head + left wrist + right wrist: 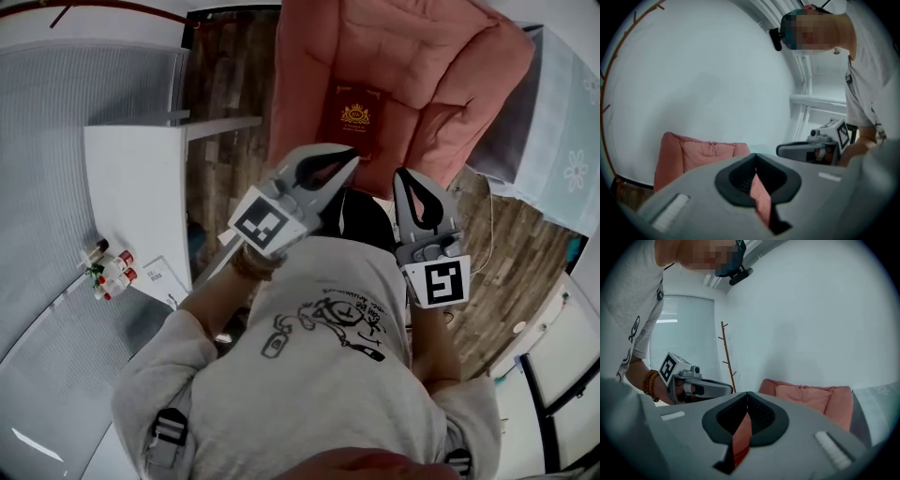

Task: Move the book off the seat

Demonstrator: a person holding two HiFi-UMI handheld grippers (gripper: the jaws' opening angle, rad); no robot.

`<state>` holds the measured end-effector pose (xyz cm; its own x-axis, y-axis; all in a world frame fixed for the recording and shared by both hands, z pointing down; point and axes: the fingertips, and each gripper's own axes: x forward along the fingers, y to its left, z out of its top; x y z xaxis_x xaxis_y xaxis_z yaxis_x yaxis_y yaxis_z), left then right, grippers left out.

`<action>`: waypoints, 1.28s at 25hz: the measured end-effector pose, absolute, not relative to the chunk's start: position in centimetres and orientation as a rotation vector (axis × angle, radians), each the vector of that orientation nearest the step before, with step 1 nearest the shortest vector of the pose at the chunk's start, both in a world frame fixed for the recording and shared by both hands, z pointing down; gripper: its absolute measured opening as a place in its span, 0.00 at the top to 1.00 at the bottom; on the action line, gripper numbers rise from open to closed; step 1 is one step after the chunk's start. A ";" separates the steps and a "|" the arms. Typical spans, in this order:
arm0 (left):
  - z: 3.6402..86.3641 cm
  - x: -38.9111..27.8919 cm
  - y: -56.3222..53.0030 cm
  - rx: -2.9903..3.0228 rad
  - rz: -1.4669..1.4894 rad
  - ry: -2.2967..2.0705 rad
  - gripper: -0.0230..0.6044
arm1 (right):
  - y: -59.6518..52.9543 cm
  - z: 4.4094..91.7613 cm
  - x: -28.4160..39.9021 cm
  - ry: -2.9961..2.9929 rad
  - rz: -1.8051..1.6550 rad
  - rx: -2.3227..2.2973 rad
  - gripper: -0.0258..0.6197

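Held side by side just before the person's chest, the left gripper (pixel 349 161) and right gripper (pixel 412 178), both clenched empty, point toward the red book (pixel 353 120) lying flat on the pink armchair (pixel 441 66), a white table (pixel 131 187) standing left on wooden floor (pixel 225 89).

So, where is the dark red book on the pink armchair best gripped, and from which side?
Probably the near edge of the dark red book, coming from the open front. It lies flat on the seat of the pink armchair; its back and arms wall off other sides.
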<state>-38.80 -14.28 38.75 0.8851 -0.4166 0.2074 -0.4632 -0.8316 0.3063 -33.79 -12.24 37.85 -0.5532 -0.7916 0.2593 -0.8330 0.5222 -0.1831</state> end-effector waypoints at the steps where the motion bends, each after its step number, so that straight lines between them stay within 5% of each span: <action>1: 39.7 -39.0 -14.5 2.701 0.199 -0.643 0.96 | -12.6 39.0 -34.1 -2.609 0.451 1.390 0.95; 32: 72.2 -43.2 -15.2 2.484 0.560 -0.570 0.67 | -15.1 70.4 -36.0 -2.383 0.727 1.228 0.65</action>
<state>-43.21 -15.18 72.20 0.8255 -0.2785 0.4910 -0.4962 -0.7727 0.3959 -36.04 -15.08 70.38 -0.5564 -0.6407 0.5291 -0.8269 0.4895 -0.2768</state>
